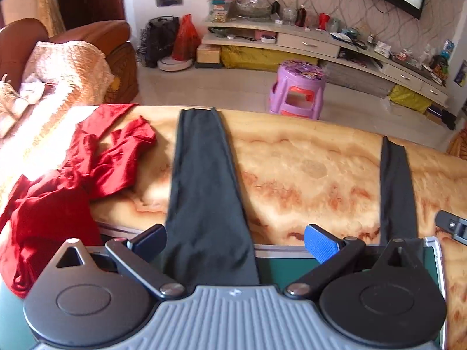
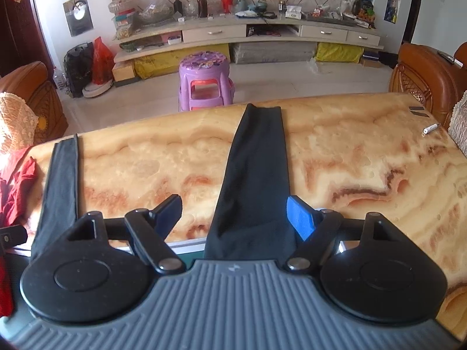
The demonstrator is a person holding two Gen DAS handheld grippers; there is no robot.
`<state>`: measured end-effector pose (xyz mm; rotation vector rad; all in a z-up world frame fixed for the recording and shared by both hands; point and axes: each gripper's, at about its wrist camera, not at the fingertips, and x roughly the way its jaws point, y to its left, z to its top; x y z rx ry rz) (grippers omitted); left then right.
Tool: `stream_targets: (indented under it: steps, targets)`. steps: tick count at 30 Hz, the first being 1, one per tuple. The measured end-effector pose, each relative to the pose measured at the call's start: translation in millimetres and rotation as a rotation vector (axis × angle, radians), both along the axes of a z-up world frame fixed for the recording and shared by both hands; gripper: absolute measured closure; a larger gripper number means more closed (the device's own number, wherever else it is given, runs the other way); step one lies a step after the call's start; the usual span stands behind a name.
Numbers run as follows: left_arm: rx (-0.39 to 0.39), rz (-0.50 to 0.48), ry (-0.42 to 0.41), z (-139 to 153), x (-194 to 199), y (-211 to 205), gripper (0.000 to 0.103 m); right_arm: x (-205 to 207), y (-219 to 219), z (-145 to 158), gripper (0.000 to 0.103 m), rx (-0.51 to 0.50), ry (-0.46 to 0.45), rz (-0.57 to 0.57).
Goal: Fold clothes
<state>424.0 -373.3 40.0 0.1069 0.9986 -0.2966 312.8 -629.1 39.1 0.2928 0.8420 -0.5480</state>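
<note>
A marbled desk (image 2: 335,151) is filling the foreground. Beyond its far edge, at 12 o'clock, a purple stool (image 2: 205,80) is standing on the tiled floor (image 2: 292,81). Behind it a long TV stand (image 2: 213,33) is running along the wall, carrying bottles and clutter. At 10 o'clock a red bag (image 2: 102,59) is leaning beside a robot vacuum (image 2: 96,89). At 2 o'clock a brown sofa (image 2: 426,73) is sitting past the desk corner, and a small white tube (image 2: 431,128) is lying on the desk near it.
</note>
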Motion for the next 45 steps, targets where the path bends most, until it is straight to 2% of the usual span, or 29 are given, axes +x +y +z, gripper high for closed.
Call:
stream_targets:
  steps: [5, 7, 10, 13, 19, 26, 30, 45]
  targets:
    - [0.031, -0.019, 0.05, -10, 8, -13, 0.0, 3, -9, -8, 0.016, 0.002, 0.003, -0.009]
    - [0.031, -0.016, 0.04, -12, 7, -15, 0.0, 3, -11, -10, 0.016, 0.004, 0.002, -0.009]
    - [-0.019, -0.022, 0.058, -14, 9, -15, 0.0, 3, -13, -10, 0.016, -0.001, 0.003, -0.006]
    - [-0.022, -0.007, 0.038, -11, 9, -14, 0.0, 2, -15, -10, 0.016, 0.004, -0.003, -0.004]
    - [0.006, -0.04, -0.006, 5, 8, -16, 0.0, 1, -19, -6, 0.016, 0.007, -0.011, -0.012]
    - [-0.007, -0.054, 0.031, 17, 19, -7, 0.0, 1, -24, -3, 0.016, 0.017, 0.005, -0.024]
    - [-0.005, -0.042, 0.007, 24, 23, 2, 0.0, 2, -25, -3, 0.016, 0.023, 0.007, -0.02]
    - [-0.001, -0.052, -0.016, 21, -3, 10, 0.0, -6, 3, 0, 0.016, -0.002, 0.001, 0.028]
